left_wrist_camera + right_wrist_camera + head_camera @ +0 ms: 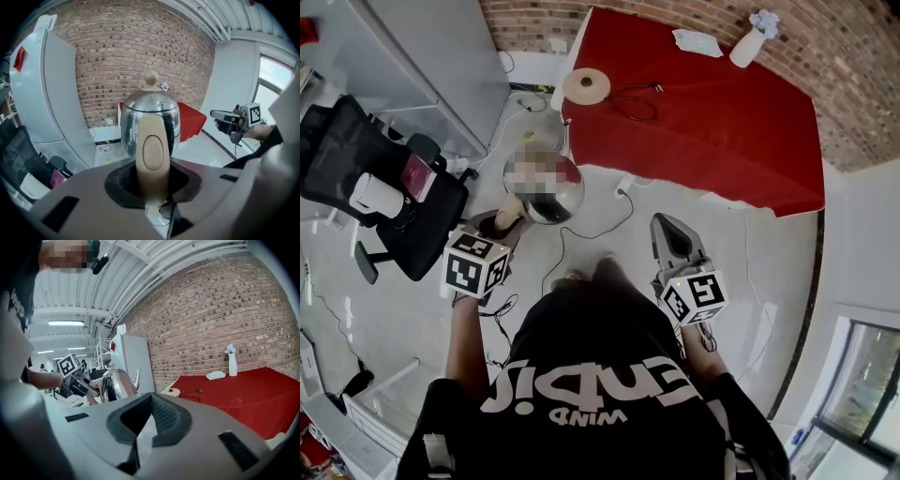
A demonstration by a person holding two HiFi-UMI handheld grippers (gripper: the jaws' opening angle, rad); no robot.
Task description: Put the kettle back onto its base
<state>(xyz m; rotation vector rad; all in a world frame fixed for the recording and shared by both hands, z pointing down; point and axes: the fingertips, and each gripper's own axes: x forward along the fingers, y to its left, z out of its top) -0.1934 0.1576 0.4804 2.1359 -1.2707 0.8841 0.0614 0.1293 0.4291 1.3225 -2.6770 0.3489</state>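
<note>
**Mia:** Over the pale floor (609,202), what is that shiny thing?

**Ben:** That is the kettle (565,192). It hangs in the air in front of the person. It stands upright, with its round knob (151,78) on top.

**Mia:** What holds it up?

**Ben:** The left claw (153,187) does. Its two jaws are clenched on the tan handle (152,150), one on each side.

**Mia:** And the other claw?

**Ben:** The right claw (667,227) is out to the side, well apart from the kettle. Its jaws look pressed together, and nothing is between them.

**Mia:** Where is the base?

**Ben:** The round base (586,86) lies on the red table (722,131), at the corner nearest the kettle. A black cord (635,103) curls just beside it. The kettle is not on the base. It is in the air, well apart from it, between the person and the table.

**Mia:** What else is on the table?

**Ben:** A white vase (747,47) with flowers stands at the far side, by the brick wall (675,14). A white cloth (697,41) lies near it.

**Mia:** And on the left?

**Ben:** A black chair (342,159) with a few things on its seat.
</note>
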